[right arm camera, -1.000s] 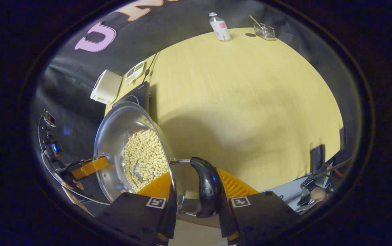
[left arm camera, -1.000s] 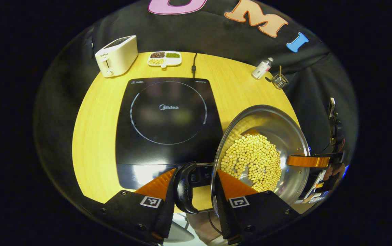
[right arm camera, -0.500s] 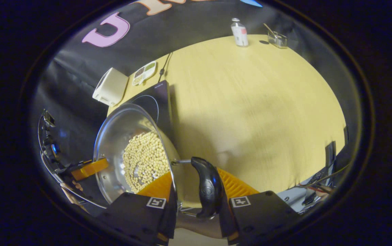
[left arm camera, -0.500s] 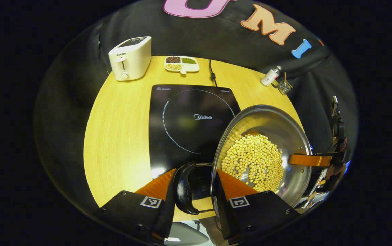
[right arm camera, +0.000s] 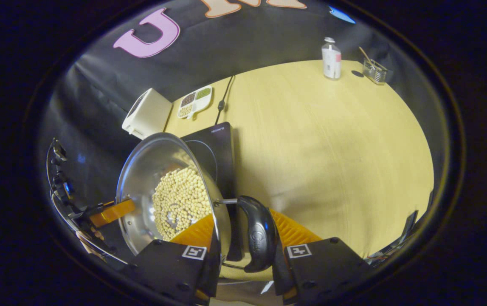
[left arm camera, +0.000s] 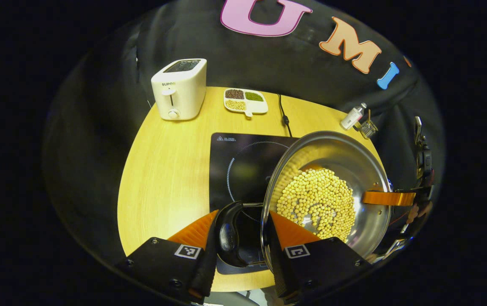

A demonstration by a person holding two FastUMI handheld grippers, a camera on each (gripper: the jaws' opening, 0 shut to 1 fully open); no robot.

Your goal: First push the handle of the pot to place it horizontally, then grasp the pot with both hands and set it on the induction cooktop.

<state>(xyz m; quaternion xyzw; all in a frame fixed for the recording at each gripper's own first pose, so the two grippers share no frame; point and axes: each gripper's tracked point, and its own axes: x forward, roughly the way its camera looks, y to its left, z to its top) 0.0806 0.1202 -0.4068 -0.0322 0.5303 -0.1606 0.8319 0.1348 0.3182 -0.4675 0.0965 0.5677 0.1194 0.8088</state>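
Stainless pot (left arm camera: 353,170) (right arm camera: 141,170), holding a heap of soybeans (left arm camera: 316,202) (right arm camera: 179,199), is carried between both tongs, partly over the right half of the black induction cooktop (left arm camera: 237,165) (right arm camera: 215,146); whether its base touches the glass cannot be told. Left tongs (left arm camera: 240,229) are clamped across the pot's near rim and its black side handle (left arm camera: 228,233): one finger presses the handle from outside, the other sits inside the pot against the wall beside the beans. Right tongs (right arm camera: 243,236) grip the opposite side the same way, one finger inside the pot, one outside the other black handle (right arm camera: 259,238). In the left gripper view the right tongs (left arm camera: 389,198) show at the far rim with a person's hand (left arm camera: 417,210) behind; in the right gripper view the left tongs (right arm camera: 111,212) show at the pot's far rim. Cooktop lies flat on the yellow wooden bench (left arm camera: 167,170) (right arm camera: 332,140), its power cord (left arm camera: 283,114) (right arm camera: 224,100) running off the back edge. Behind the cooktop: white toaster (left arm camera: 179,89) (right arm camera: 146,112) at the back left, and a white divided dish of beans (left arm camera: 245,101) (right arm camera: 194,101) just beside the cord. At the back right corner, well apart from the pot, a small white bottle (left arm camera: 352,117) (right arm camera: 331,58) stands near a small wire basket (left arm camera: 367,127) (right arm camera: 374,70).
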